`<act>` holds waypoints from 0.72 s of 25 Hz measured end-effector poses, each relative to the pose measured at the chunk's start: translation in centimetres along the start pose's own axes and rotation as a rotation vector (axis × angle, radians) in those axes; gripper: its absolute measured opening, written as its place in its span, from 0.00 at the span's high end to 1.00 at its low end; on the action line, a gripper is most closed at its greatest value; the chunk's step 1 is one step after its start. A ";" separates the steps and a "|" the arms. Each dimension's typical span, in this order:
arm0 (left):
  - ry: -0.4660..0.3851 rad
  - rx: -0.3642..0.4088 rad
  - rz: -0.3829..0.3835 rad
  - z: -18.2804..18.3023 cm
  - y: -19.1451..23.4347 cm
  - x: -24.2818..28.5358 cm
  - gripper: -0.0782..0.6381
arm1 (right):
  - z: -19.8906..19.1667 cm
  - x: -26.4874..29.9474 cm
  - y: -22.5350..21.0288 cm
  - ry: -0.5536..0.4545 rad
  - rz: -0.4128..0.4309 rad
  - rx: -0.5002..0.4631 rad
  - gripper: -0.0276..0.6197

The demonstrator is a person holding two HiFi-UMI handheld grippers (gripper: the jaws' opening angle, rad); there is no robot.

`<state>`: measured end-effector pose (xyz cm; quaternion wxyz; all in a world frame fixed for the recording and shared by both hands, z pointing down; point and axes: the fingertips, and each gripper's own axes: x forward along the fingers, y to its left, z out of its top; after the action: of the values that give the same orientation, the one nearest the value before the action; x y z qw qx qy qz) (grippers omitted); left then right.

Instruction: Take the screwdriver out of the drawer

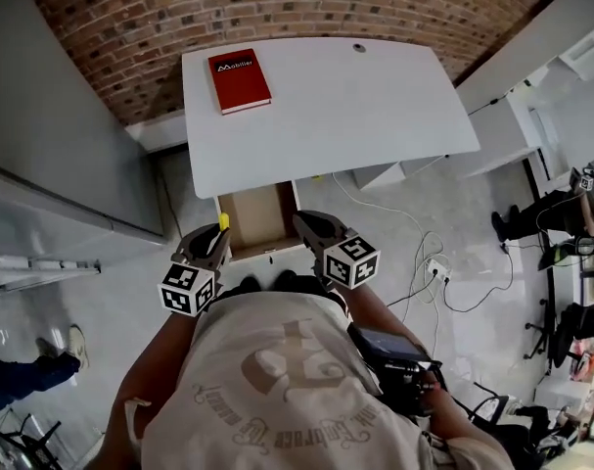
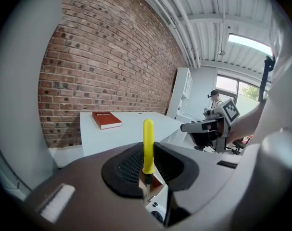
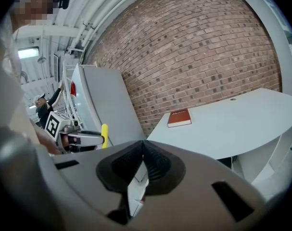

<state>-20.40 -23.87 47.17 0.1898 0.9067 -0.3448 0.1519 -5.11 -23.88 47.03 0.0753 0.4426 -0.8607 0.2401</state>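
Yellow-handled screwdriver (image 2: pixel 147 138) stands upright, clamped in the jaws of the left gripper (image 1: pixel 212 245), above the open drawer (image 1: pixel 259 215) under the white bench (image 1: pixel 355 106). The right gripper (image 3: pixel 142 148) is pressed together, empty. Removal looks done; setting it down likely remains.

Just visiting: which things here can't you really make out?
Screwdriver, head view: only the yellow handle end shows; the left tool hides the rest.
Drawer, head view: the right tool and left tool cover its near corners.
Round spot on the table, head view: too small to identify.
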 end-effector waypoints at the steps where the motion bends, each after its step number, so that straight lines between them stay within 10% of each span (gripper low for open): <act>1: -0.007 -0.008 -0.004 0.2 -0.2 -0.2 0.80 | 0.2 -0.3 0.3 -0.005 0.000 -0.002 0.95; 18: -0.059 -0.044 -0.037 0.4 1.7 -3.7 0.80 | -0.1 -0.1 5.2 -0.035 -0.010 -0.042 0.95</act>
<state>-24.17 -23.14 45.69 0.2020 0.9127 -0.3365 0.1140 -9.21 -21.16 45.27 0.0710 0.4494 -0.8645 0.2139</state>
